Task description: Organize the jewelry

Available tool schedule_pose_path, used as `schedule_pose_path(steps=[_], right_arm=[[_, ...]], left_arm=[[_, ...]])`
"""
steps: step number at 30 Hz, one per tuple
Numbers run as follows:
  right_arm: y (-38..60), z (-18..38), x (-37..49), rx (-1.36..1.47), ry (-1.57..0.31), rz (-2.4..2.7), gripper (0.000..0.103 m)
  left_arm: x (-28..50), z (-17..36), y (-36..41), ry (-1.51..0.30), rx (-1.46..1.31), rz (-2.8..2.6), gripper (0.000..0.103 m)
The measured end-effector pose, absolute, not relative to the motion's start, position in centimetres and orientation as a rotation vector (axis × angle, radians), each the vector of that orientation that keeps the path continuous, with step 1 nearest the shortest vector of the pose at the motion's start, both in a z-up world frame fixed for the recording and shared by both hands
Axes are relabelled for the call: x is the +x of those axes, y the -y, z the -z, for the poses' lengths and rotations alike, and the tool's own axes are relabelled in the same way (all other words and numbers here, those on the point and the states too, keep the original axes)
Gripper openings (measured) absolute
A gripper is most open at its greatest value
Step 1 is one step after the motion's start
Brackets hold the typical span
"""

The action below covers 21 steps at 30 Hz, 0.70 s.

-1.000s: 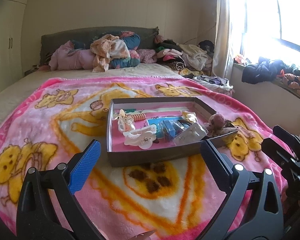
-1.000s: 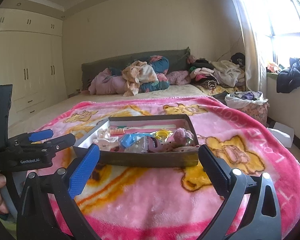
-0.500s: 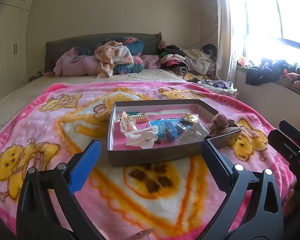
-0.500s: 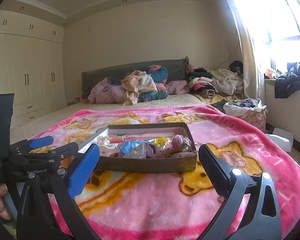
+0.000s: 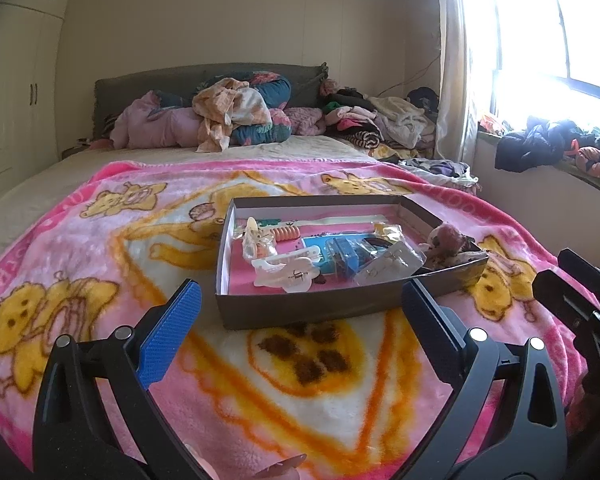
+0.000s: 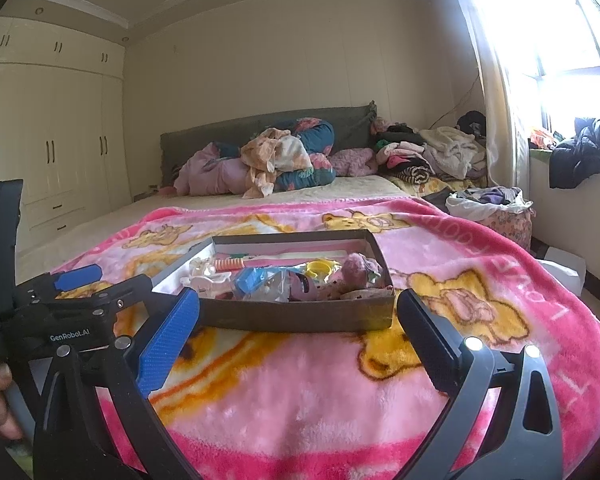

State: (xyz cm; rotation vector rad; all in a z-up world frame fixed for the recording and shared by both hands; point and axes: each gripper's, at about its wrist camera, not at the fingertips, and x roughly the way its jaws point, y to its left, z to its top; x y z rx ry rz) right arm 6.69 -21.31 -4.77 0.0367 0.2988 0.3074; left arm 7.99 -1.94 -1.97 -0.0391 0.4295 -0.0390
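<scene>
Box (image 5: 300, 310) on blanket (image 5: 100, 260); left tongs (image 6: 76, 280) visible only from right wrist.

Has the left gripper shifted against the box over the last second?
Yes. In the left wrist view the box sits slightly lower in frame and more of the wall shows above the headboard, so the open left gripper has tilted upward a little.

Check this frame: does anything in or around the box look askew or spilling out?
Slightly. A fuzzy pink hair accessory sits on the box's right rim, partly overhanging it. The other items lie jumbled inside. Nothing has spilled onto the blanket.
</scene>
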Motion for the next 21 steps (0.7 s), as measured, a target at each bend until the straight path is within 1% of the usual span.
schedule_pose_path(steps=[21], right_arm=[[21.09, 4.71, 6.5, 0.027, -0.292, -0.306, 0.097]], left_arm=[[7.91, 1.9, 1.89, -0.428, -0.038, 0.037, 0.091]])
